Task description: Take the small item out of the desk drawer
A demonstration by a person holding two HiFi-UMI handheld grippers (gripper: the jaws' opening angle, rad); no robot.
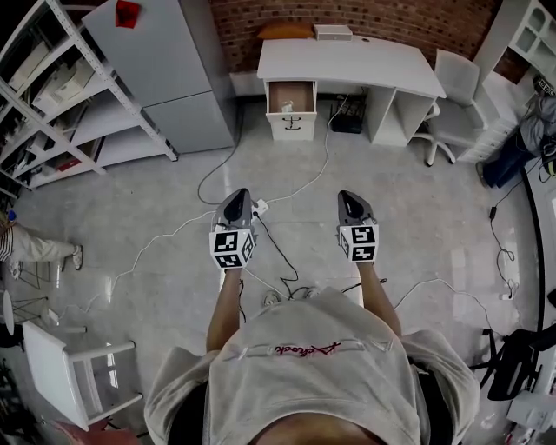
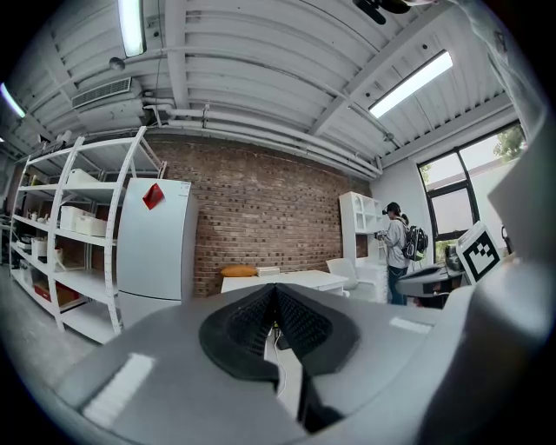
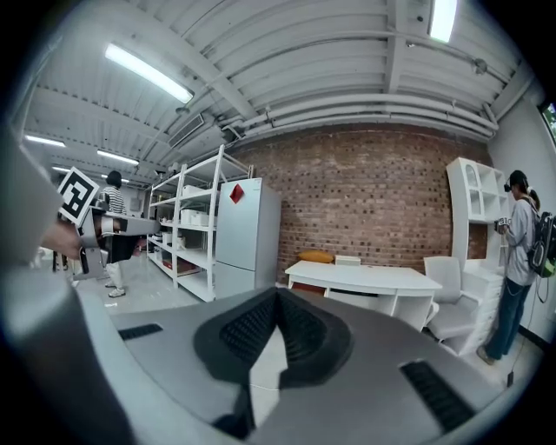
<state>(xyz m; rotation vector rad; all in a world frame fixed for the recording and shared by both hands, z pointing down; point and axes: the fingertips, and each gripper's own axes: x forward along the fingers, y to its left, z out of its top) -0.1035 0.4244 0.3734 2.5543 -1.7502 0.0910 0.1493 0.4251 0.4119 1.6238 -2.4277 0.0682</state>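
White desk (image 1: 347, 63) stands against the brick wall (image 1: 400, 22), well apart from the person, who is out on the open grey floor (image 1: 156, 191) with both arms held forward. Its left-hand drawer (image 1: 291, 94) is pulled open, and a small pale item (image 1: 287, 107) shows inside it near the front (too small from the head view to say what it is). The left gripper (image 1: 236, 195) has its jaws pressed together with nothing between them; its own view shows the ribbed pads (image 2: 252, 322) meeting at the tip. The right gripper (image 1: 352, 196) is the same, jaws closed on nothing and pointed toward the desk. An orange cushion (image 1: 285, 30) and a white box (image 1: 333, 32) lie on the desktop near the wall, and a white chair (image 1: 453, 87) stands at the desk's right end. A grey refrigerator (image 1: 161, 61) is left of the desk, with white shelving (image 1: 61, 96) beyond it. Cables (image 1: 217, 174) trail over the floor between the person and the desk. A person with a backpack (image 3: 524, 252) stands at the far right by a white cabinet (image 3: 473, 200)
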